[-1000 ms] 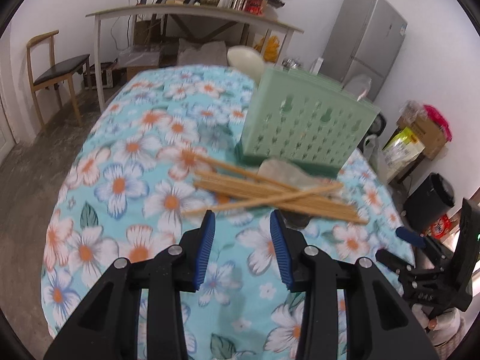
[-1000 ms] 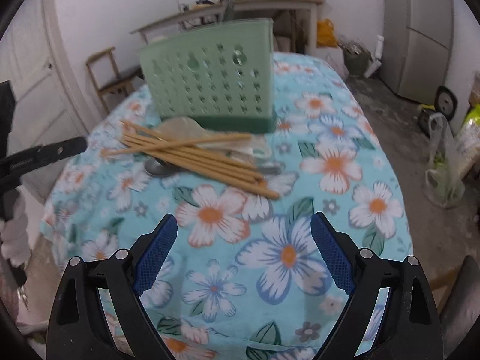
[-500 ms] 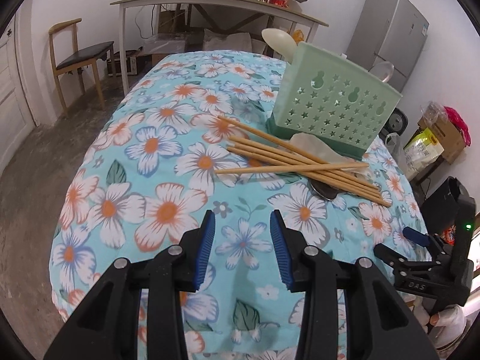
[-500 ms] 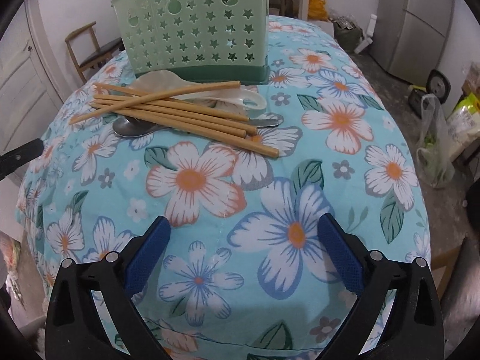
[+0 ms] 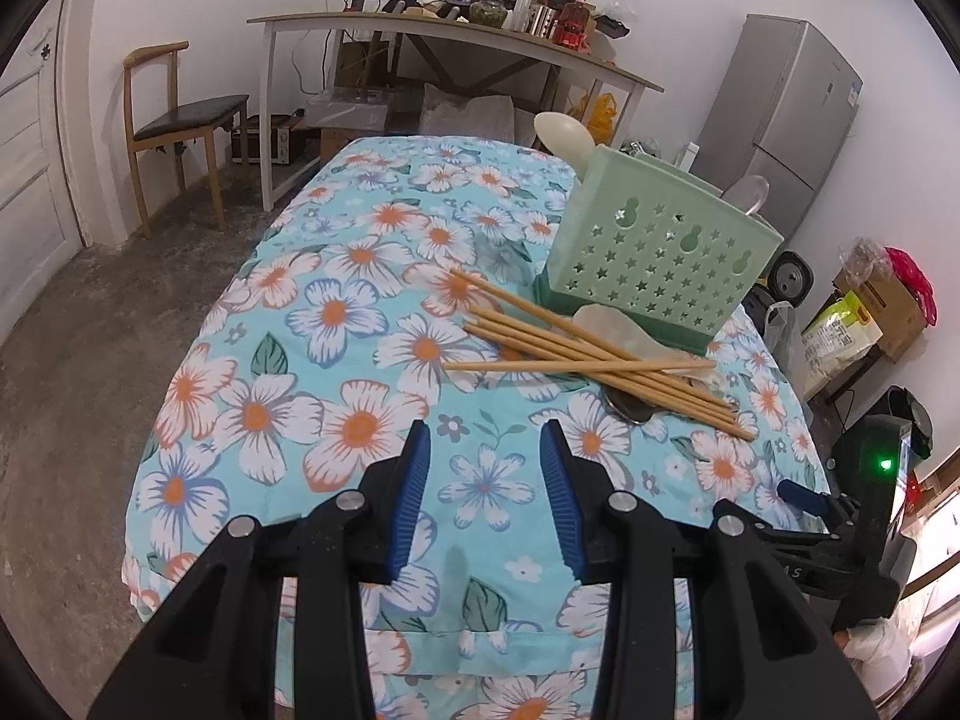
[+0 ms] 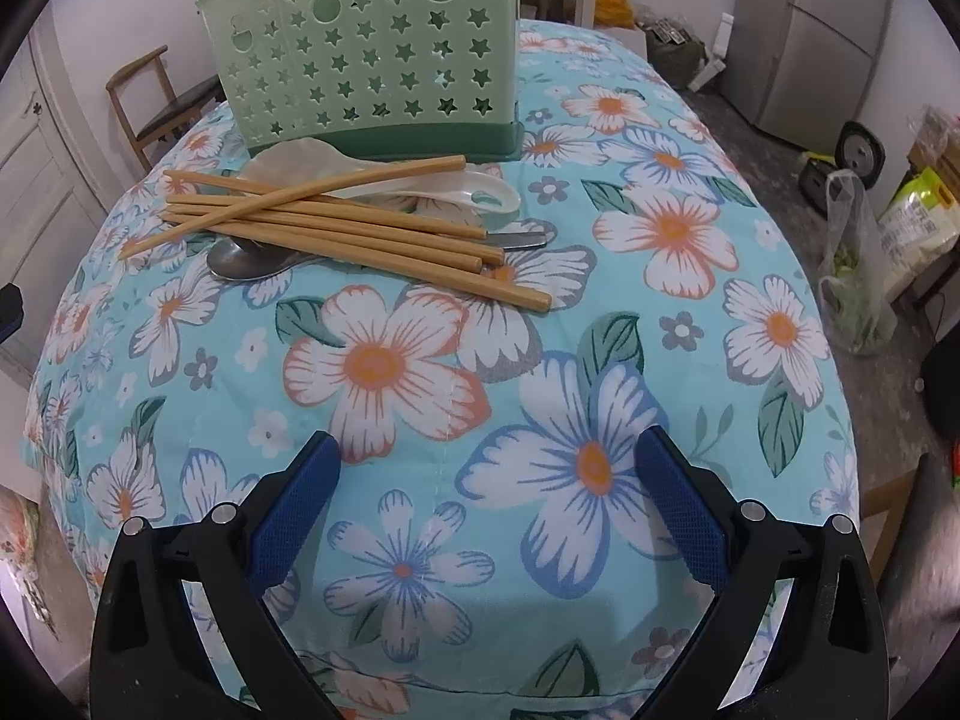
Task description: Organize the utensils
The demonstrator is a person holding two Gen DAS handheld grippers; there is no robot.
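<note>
Left gripper [image 5: 485, 501]: jaws partly apart with only tablecloth between them, nothing held; it hovers over the near edge of the table.
Chopsticks from the left: the bundle of chopsticks [image 5: 594, 354] lies toward one o'clock, well apart from the fingertips.
Right gripper [image 6: 489, 501]: jaws spread wide, empty, flowered cloth showing between the pads.
Chopsticks from the right: the same chopsticks [image 6: 336, 228] lie toward eleven o'clock, apart from the jaws; this hand looks the nearer, though the fisheye makes that hard to judge.
Long axis: the sticks run roughly nine to three across the right view, slightly fanned, one crossing the rest, so jaws would straddle them across the width.
Look of the pile: pale wooden sticks over a white plastic spoon [image 6: 432, 189] and a metal spoon [image 6: 246, 261], all touching.
Holder [image 6: 372, 54]: green, star-punched, upright just behind the pile; a pale spoon [image 5: 564, 138] stands in it.
</note>
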